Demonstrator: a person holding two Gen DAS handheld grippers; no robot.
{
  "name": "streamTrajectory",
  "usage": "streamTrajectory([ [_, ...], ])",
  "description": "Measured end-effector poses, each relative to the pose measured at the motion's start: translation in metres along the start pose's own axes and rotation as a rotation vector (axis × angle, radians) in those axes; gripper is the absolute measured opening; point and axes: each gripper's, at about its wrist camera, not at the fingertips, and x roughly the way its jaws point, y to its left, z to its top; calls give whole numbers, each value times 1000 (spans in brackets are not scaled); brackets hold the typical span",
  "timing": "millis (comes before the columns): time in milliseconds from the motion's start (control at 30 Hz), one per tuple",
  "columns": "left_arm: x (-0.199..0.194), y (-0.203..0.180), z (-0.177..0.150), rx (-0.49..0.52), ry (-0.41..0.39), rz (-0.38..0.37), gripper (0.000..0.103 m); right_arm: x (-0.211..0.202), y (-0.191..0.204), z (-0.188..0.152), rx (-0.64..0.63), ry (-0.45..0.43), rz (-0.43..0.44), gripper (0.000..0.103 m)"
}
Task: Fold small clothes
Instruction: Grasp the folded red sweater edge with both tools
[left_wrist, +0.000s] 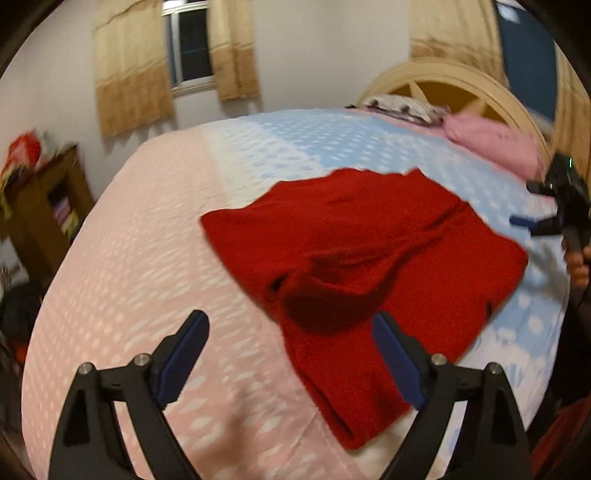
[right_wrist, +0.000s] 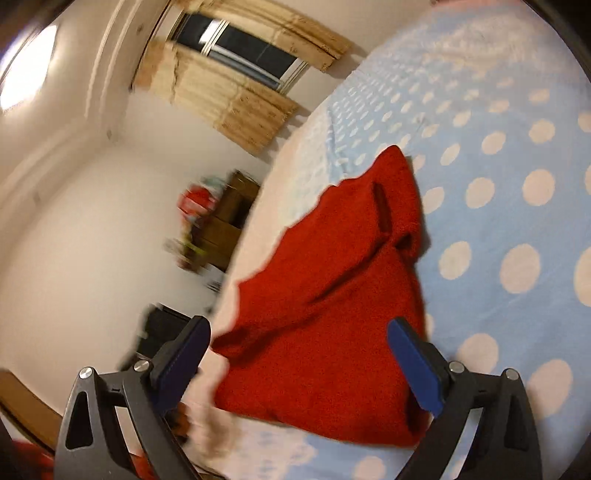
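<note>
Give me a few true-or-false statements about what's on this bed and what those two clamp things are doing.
1. The red garment lies on the bed. True.
2. The left hand-held gripper is clamped on the garment. False: its jaws are open, holding nothing.
3. The right hand-held gripper is open. True.
4. The bedspread is plain white. False: pink and light blue with pale spots.
5. A pink pillow sits near the headboard. True.

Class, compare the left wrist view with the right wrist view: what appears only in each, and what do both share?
Only the left wrist view shows the headboard, the pink pillow and the right gripper beside the sweater. Only the right wrist view shows a bright patch on the ceiling. Both show the red sweater on the dotted bedspread, the curtained window and the wooden shelf.
</note>
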Motion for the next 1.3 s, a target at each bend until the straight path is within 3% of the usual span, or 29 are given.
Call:
streamTrajectory([
  [67,16,0,5,4,23,0,92,3,9,-8,-53,4,-48,97],
  [200,40,9,16,-85,45,-47,90,6,12,-15,-122,-9,-106,94],
  [333,51,20,15,-189,59,-106,65,9,17,-14,-154,-19,-127,90],
  [367,51,21,13,-210,62,-117,56,10,18,-14,-152,-18,-128,84],
  [400,53,24,11,-236,65,-124,54,10,18,-13,-147,-16,-129,78],
  [600,58,36,0,-346,85,-189,54,17,11,-12,-116,-9,-135,74],
  [800,35,27,9,-309,-55,-189,54,8,16,-4,-195,-54,-306,74],
  [933,45,16,16,-241,-34,-166,54,15,24,2,-303,-13,-374,74],
  [1300,54,13,13,-251,1,-191,54,97,15,13,-494,171,-544,74],
])
